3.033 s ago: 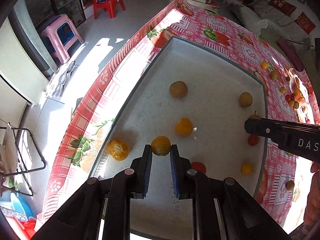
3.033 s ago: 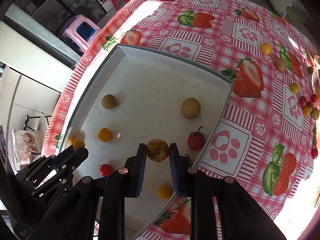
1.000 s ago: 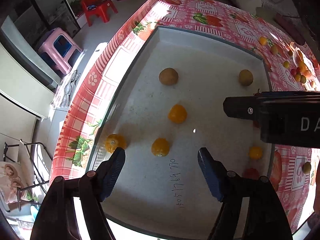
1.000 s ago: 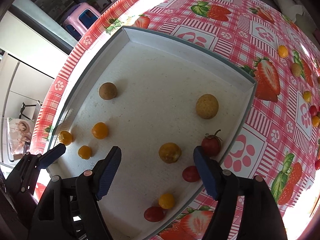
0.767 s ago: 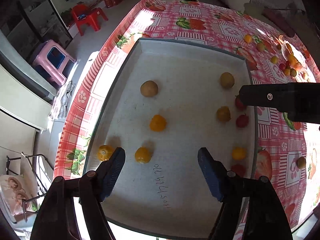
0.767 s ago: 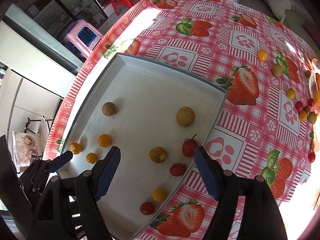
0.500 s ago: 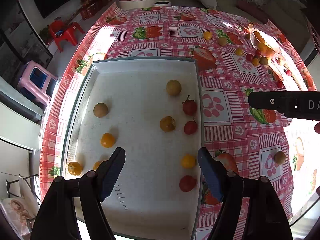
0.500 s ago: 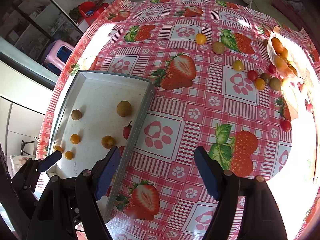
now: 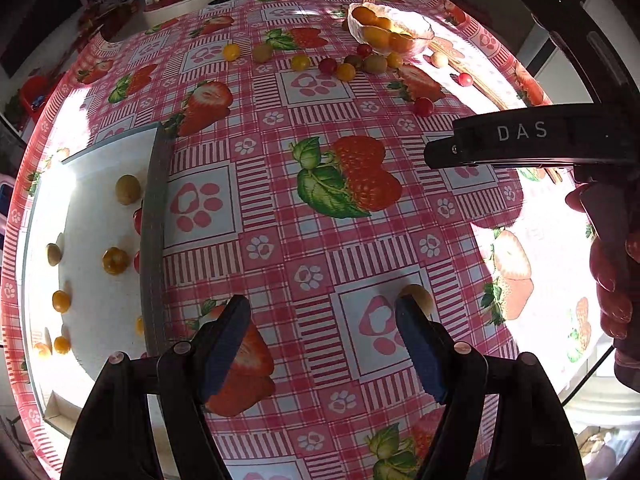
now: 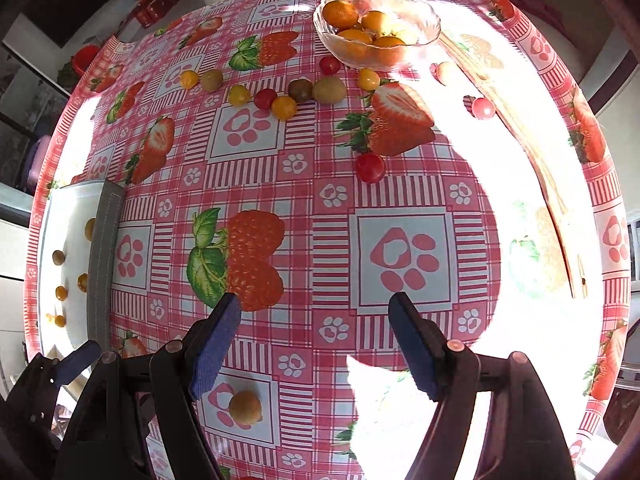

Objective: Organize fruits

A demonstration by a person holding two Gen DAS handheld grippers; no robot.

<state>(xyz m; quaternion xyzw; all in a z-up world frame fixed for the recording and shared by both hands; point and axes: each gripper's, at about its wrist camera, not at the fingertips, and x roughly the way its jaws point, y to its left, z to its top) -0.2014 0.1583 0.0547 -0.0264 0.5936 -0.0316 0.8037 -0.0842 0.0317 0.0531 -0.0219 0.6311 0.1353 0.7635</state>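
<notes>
My left gripper hangs open over the strawberry tablecloth, nothing between its blue pads; a yellow-brown fruit lies on the cloth just past its right pad. The white tray with several small fruits sits at the left. My right gripper is also open and empty above the cloth, and an orange fruit lies below its left finger. A glass bowl of oranges stands at the far side. In front of it lies a row of loose small fruits, and a red tomato sits nearer.
A long wooden stick lies along the sunlit right side of the round table. The tray's grey rim is at the left edge. A person's hand grips the other tool's black housing. Boxes and furniture stand on the floor beyond.
Both grippers have swept from above the tray to over the open tablecloth, so the tray has slid to the left of each view. Both stay open and empty.
</notes>
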